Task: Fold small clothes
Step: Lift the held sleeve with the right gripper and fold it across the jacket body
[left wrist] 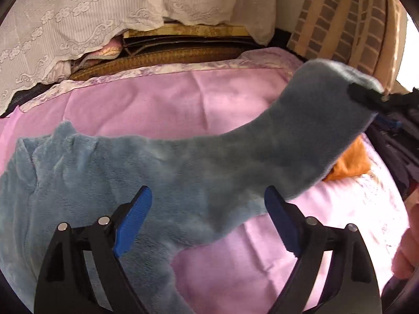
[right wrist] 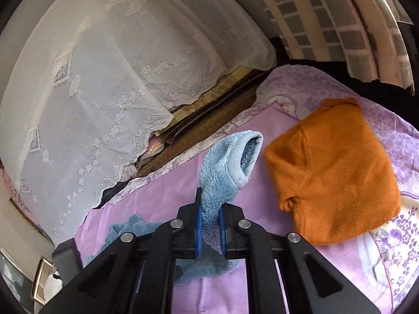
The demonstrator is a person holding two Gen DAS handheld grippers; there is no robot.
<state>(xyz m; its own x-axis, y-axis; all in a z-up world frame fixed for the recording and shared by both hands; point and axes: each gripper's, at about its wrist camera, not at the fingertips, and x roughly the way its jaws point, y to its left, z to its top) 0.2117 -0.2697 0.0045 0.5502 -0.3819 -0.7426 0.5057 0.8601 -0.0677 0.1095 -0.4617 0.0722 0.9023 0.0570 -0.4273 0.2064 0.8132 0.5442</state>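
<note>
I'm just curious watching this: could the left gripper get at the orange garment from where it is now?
Probably not directly. The left gripper hangs open over the blue fleece garment, whose sleeve, pinched and lifted by the right gripper, stretches across in front of the orange garment, hiding most of it.

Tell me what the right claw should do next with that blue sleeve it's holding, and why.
Probably carry the sleeve across over the blue fleece garment's body and lay it flat. The right claw is shut on the sleeve and holds it off the pink sheet, while the left claw hovers open over the body, holding nothing.
</note>
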